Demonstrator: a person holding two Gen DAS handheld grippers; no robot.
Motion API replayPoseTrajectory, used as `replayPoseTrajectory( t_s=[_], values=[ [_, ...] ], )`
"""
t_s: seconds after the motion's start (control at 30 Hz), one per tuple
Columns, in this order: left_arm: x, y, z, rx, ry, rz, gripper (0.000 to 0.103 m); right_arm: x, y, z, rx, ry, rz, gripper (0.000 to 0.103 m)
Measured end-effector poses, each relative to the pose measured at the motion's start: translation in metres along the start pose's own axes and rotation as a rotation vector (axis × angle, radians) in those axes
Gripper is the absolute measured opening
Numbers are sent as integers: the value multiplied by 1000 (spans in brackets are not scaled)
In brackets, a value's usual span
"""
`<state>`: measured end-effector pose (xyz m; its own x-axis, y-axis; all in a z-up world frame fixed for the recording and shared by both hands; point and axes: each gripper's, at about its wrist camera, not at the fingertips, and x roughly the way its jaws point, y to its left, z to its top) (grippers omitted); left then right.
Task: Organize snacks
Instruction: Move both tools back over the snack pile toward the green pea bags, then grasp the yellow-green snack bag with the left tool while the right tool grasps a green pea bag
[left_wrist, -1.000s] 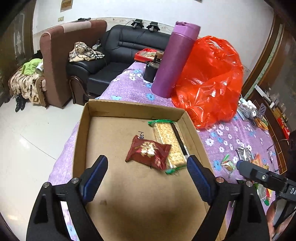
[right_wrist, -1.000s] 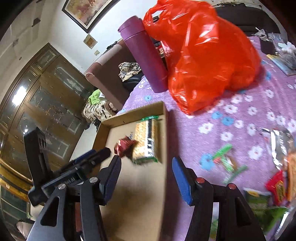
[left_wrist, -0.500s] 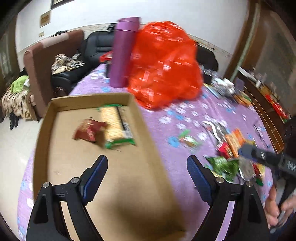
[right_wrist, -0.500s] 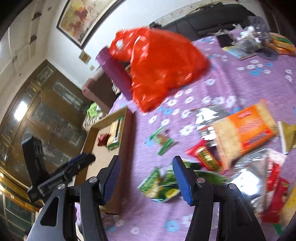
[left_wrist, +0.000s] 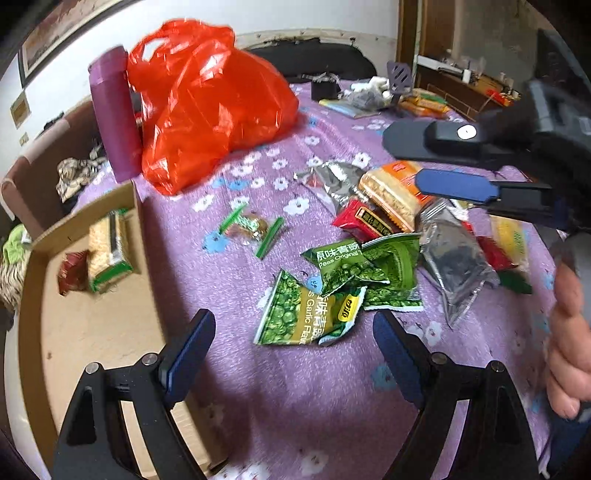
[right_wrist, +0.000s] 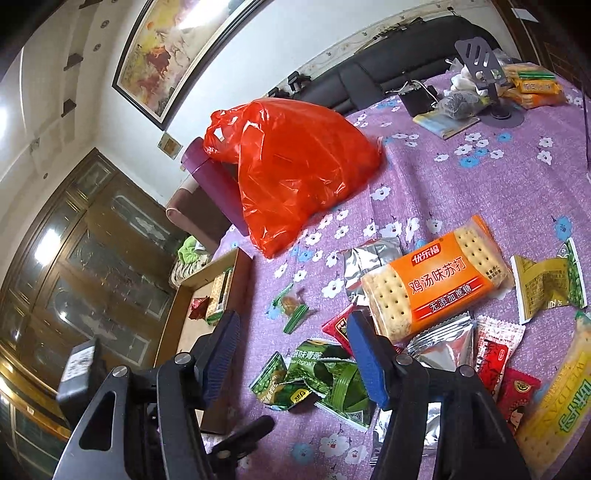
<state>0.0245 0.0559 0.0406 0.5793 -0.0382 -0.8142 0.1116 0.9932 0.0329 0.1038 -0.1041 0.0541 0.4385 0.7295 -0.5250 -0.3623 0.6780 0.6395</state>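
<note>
A cardboard box (left_wrist: 81, 332) lies at the left and holds a cracker pack (left_wrist: 107, 254) and a red sachet (left_wrist: 72, 271). Loose snacks lie on the purple flowered cloth: two green pea packets (left_wrist: 314, 310), a green-ended candy (left_wrist: 251, 229), a red packet (left_wrist: 365, 221), a silver pouch (left_wrist: 450, 258) and an orange cracker pack (right_wrist: 432, 284). My left gripper (left_wrist: 290, 325) hangs open just short of the pea packets, holding nothing. My right gripper (right_wrist: 291, 321) is open and empty above the pea packets (right_wrist: 310, 380). In the left wrist view it (left_wrist: 404, 160) hovers over the orange pack.
A red plastic bag (left_wrist: 207, 110) and a tall purple flask (left_wrist: 114, 114) stand at the back left. A phone stand (right_wrist: 484, 66) and more packets sit at the far end of the cloth. A person's hand (left_wrist: 569, 350) is at the right edge.
Both grippers have swung right, from over the box to the snack pile on the cloth. The box now lies to the left. Both stay open and empty.
</note>
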Motion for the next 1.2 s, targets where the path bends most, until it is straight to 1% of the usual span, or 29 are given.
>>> replayPoseTrajectory(
  t_s=[0.1, 0.13, 0.17, 0.23, 0.33, 0.43, 0.53, 0.57, 0.63, 0.77, 0.83, 0.87, 0.93, 1.0, 1.03, 1.07, 1.1, 1.17, 1.2],
  values=[
    [12, 1, -3, -12, 24, 13, 86, 1, -4, -1, 12, 10, -7, 66],
    [15, 0, -3, -8, 26, 16, 81, 2, -4, -1, 14, 13, -6, 66],
    [20, -1, -3, -4, 36, 12, 69, 2, -5, -1, 15, 16, -8, 66],
    [26, -3, -4, -9, 58, 1, 58, 4, -5, -1, 16, 23, -16, 66],
    [26, -4, -5, -8, 35, -13, 52, 7, -3, -2, 4, 41, -39, 66],
    [25, -3, -6, -21, 1, -14, 41, 13, -2, -4, -20, 68, -100, 66],
    [25, 1, -6, -42, -26, -37, 40, 19, 0, -7, -69, 104, -191, 64],
    [26, 2, -5, -45, -31, -43, 40, 21, 1, -8, -76, 113, -204, 62],
    [27, 4, -4, -54, -36, -53, 40, 29, 1, -12, -101, 158, -230, 55],
    [27, 7, -3, -70, -43, -71, 40, 45, 1, -21, -142, 228, -261, 49],
    [27, 8, -3, -74, -45, -71, 41, 52, 3, -26, -180, 245, -284, 49],
    [28, 8, -2, -76, -46, -70, 42, 55, 8, -29, -227, 250, -309, 48],
    [29, 8, -2, -79, -46, -72, 45, 59, 15, -35, -279, 258, -338, 48],
    [29, 2, -2, -49, -50, -39, 45, 61, 19, -39, -311, 263, -351, 45],
    [28, 0, -2, -40, -53, -35, 39, 61, 20, -40, -327, 263, -351, 43],
    [27, -1, -2, -34, -58, -40, 25, 60, 21, -40, -332, 259, -348, 42],
    [26, -1, -2, -34, -64, -50, 16, 58, 22, -40, -329, 249, -341, 40],
    [25, 2, -3, -49, -66, -66, 14, 52, 22, -36, -313, 223, -334, 35],
    [25, 4, -3, -55, -67, -71, 14, 46, 22, -34, -300, 202, -331, 35]
  ],
)
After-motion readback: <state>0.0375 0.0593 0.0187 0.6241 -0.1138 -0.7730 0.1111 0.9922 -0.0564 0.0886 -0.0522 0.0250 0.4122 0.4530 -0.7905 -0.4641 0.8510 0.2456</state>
